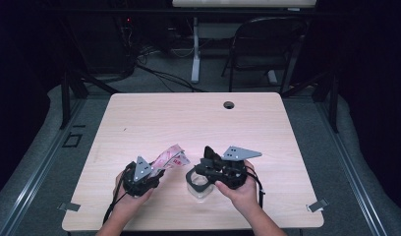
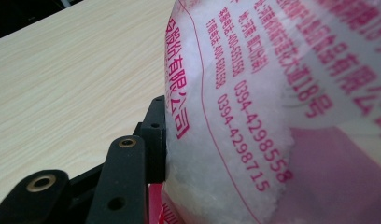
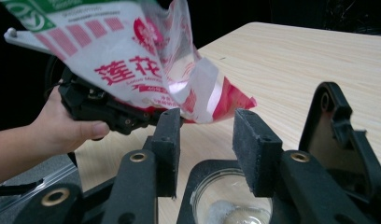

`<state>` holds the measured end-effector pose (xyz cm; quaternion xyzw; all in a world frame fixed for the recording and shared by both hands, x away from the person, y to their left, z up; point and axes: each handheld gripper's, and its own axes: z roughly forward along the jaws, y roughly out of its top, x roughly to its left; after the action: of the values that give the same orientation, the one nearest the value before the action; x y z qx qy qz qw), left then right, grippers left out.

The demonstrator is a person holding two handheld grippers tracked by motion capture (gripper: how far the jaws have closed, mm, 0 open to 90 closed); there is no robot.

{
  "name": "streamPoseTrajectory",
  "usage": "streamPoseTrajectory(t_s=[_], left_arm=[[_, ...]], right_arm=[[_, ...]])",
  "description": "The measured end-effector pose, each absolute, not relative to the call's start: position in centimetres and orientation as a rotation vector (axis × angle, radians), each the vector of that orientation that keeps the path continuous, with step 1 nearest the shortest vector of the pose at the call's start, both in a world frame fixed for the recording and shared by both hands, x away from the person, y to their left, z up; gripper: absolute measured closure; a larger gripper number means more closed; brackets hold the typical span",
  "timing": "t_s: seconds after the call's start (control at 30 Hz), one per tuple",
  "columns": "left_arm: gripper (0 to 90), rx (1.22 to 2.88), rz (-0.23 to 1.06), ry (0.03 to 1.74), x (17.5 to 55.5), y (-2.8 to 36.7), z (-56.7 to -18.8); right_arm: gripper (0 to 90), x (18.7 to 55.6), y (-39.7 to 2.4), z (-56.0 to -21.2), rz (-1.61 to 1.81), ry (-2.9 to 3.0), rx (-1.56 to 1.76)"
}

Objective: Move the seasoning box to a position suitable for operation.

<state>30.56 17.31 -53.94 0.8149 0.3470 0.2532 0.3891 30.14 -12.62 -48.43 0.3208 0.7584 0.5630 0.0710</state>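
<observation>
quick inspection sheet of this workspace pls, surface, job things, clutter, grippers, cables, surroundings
surface: light wood table, round grommet hole near the far edge
job's things: printed plastic bag of white granules; clear glass cup with some white contents
clutter: nothing seen
grippers: left gripper shut on the bag; right gripper open, jaws apart above the cup
cables: black cable trails from the left gripper; more on the floor behind
surroundings: dark room, folding chair beyond the table

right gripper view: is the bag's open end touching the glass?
No. The bag hangs in the air, its open end above and behind the glass, with bare table between them.
</observation>
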Motion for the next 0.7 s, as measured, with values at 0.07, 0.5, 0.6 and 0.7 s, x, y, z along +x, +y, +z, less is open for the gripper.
streamPoseTrajectory(t_s=[0.07,0.5,0.6,0.7], left_arm=[[58.7,2.073,0.644,0.877,30.8,17.2,-53.8],[58.8,2.055,0.668,0.815,32.2,16.0,-52.6],[58.8,2.048,0.669,0.811,32.5,15.9,-52.4],[58.8,2.054,0.68,0.807,32.6,15.9,-52.2]], right_arm=[[60.3,29.9,-12.8,-48.5,1.689,2.286,0.968],[53.3,28.5,-14.6,-48.6,1.655,2.235,1.015],[53.1,28.4,-15.2,-48.6,1.673,2.201,1.024],[53.8,28.2,-15.4,-48.5,1.661,2.19,0.994]])
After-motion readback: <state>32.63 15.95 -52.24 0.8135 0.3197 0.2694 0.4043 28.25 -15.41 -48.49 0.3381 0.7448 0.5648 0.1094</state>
